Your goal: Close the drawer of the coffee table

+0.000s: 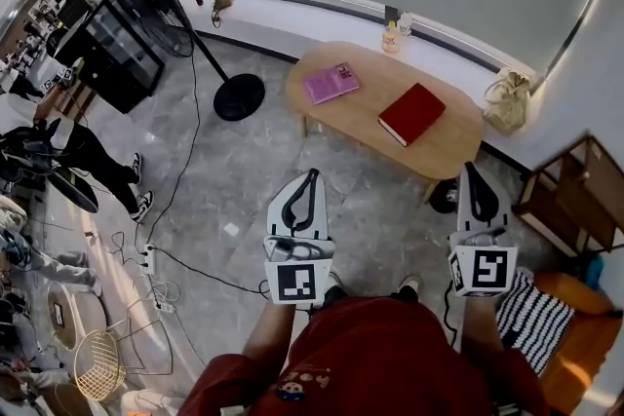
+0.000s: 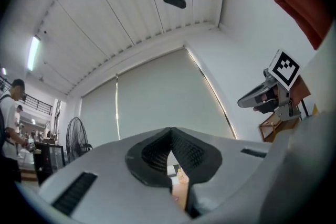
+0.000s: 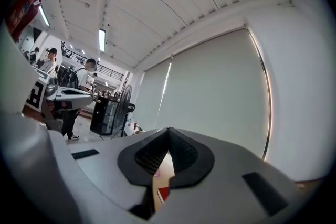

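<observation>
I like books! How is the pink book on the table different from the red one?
The pink book has markings on its cover; the red book looks plain. The pink book lies toward the left end of the table, the red book toward the right. The red book looks bigger. Both lie closed and flat on it.

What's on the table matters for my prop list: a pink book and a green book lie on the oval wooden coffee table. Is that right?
No: the head view shows a red book, not a green one. It and the pink book do lie on the oval wooden coffee table.
</observation>
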Available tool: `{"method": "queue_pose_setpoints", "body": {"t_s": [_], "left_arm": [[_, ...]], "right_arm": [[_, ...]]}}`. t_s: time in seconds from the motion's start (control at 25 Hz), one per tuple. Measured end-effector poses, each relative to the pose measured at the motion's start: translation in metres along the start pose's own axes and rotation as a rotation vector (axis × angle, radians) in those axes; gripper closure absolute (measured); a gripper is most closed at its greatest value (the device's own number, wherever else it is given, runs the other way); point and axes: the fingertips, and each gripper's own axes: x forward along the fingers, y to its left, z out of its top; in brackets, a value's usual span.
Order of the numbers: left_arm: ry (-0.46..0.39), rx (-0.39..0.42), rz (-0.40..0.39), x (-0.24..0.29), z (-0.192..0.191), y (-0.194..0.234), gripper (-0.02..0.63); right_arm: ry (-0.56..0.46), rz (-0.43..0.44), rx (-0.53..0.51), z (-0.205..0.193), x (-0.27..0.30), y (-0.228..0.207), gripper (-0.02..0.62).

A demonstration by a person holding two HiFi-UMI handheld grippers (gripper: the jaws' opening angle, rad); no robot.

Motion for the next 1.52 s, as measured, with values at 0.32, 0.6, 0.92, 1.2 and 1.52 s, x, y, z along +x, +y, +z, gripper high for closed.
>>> {"method": "queue_pose_setpoints", "body": {"t_s": [0.32,0.6,0.92,1.2,1.52], "left_arm": [[-0.017,-0.002,0.013,0.004,-0.004,0.007,0.598],[-0.007,0.002,-0.009,0.016,-0.010,-0.003,0.598],[0.005,0.010,-0.003,0.024,-0.011,-0.005,0.598],[0.007,0.001,-0.003,0.033,-0.014,-0.010,0.598],[0.022,-0.002,-0.010,0.038,-0.020,-0.018,0.598]], "right_arm": [[-0.031,-0.055,0.018,0.002,-0.002,-0.007,0.598],[-0.023,-0.082,0.020,-0.004,0.001,-0.019,0.598],[-0.029,-0.087,0.025,-0.007,0.005,-0.030,0.598],[-0.026,-0.080,0.025,-0.010,0.010,-0.037,0.598],[-0.010,-0.090,0.038,-0.017,0.011,-0.043,0.598]]}}
